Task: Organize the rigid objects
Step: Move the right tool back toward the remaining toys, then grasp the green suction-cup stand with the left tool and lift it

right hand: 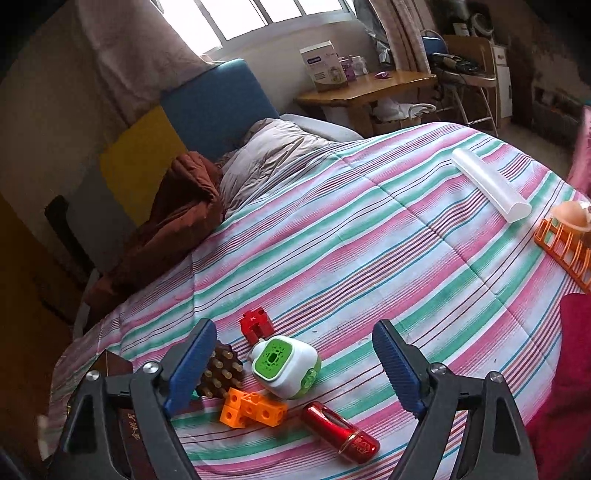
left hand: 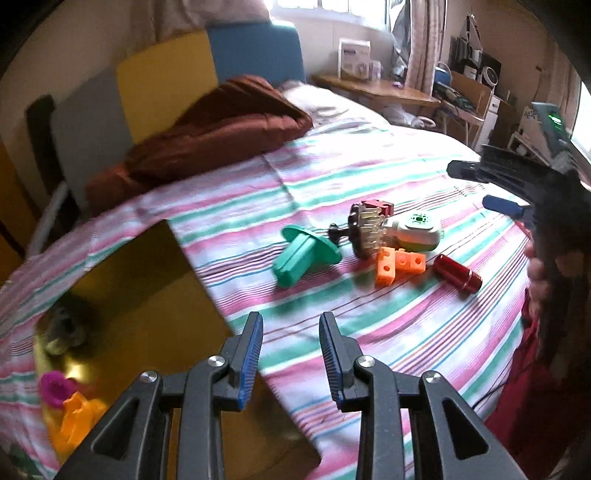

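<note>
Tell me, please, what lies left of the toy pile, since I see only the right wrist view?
Observer: A green flanged plastic piece lies on the striped bedspread, left of the wooden-pin brush.
Operator: Is any container near it?
Observer: Yes, a gold box sits further left, holding a magenta item and an orange one.
Operator: And the left gripper?
Observer: The left gripper is open and empty, its fingers over the box's right edge.

Daylight from window (right hand: 258,14) blows out glass; my views soft, motion-blurred, fisheye-curved, dark vignette at corners.
</note>
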